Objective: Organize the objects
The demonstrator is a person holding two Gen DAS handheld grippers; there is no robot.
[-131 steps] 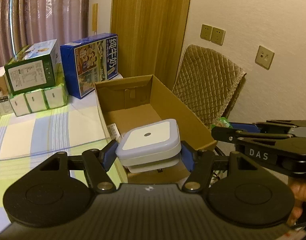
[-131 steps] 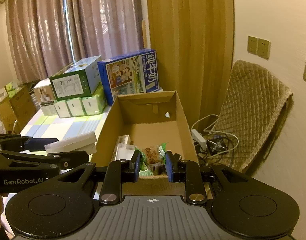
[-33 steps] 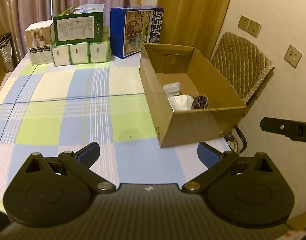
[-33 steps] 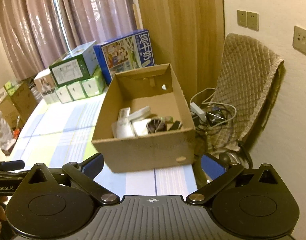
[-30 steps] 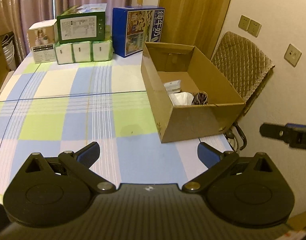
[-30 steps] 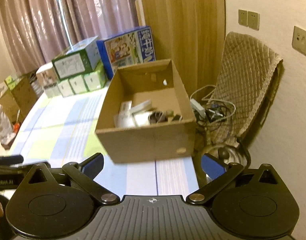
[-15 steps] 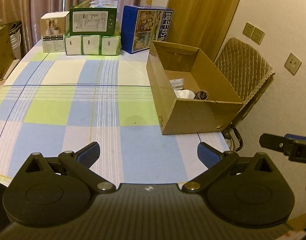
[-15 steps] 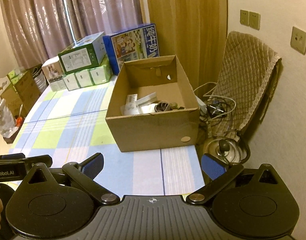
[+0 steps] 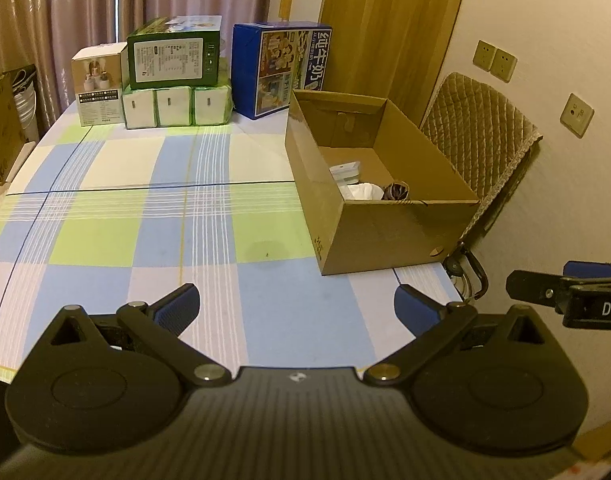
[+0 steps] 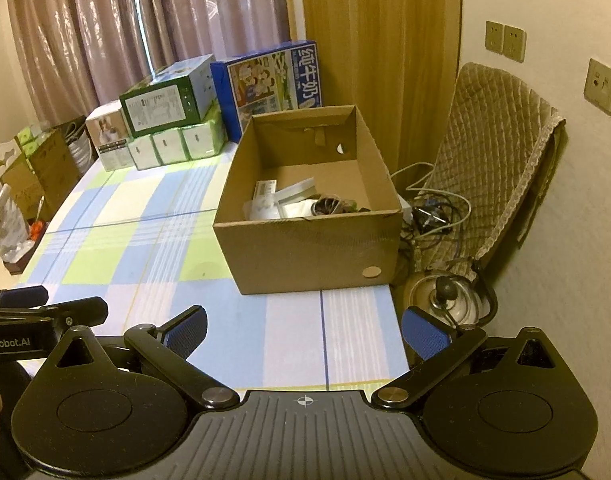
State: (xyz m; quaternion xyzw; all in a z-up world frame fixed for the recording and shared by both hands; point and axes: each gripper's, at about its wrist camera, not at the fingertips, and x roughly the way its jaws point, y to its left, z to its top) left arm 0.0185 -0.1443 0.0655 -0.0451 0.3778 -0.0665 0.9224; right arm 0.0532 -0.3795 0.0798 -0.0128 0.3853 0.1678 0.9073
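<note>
An open cardboard box [image 9: 389,232] [image 10: 305,248] stands at the right end of the checked tablecloth [image 9: 145,208] [image 10: 145,240]. Inside it lie several small items: a white square device [image 9: 345,171], white packets [image 10: 293,200] and a dark coil [image 10: 327,205]. My left gripper [image 9: 295,306] is open and empty, held back over the table's near edge. My right gripper [image 10: 303,332] is open and empty too, back from the box's front wall. Each gripper shows at the edge of the other's view.
Stacked at the table's far end are a blue milk carton box [image 9: 281,68], a green box [image 9: 173,58] on tissue packs [image 9: 175,106] and a white box [image 9: 99,92]. Right of the table stand a quilted chair [image 10: 493,160], cables [image 10: 429,212] and a pot lid [image 10: 445,300].
Earlier the left gripper held the white square device over the box and the right held a snack packet; both items now lie in the box. Both grippers opened and drew back.
</note>
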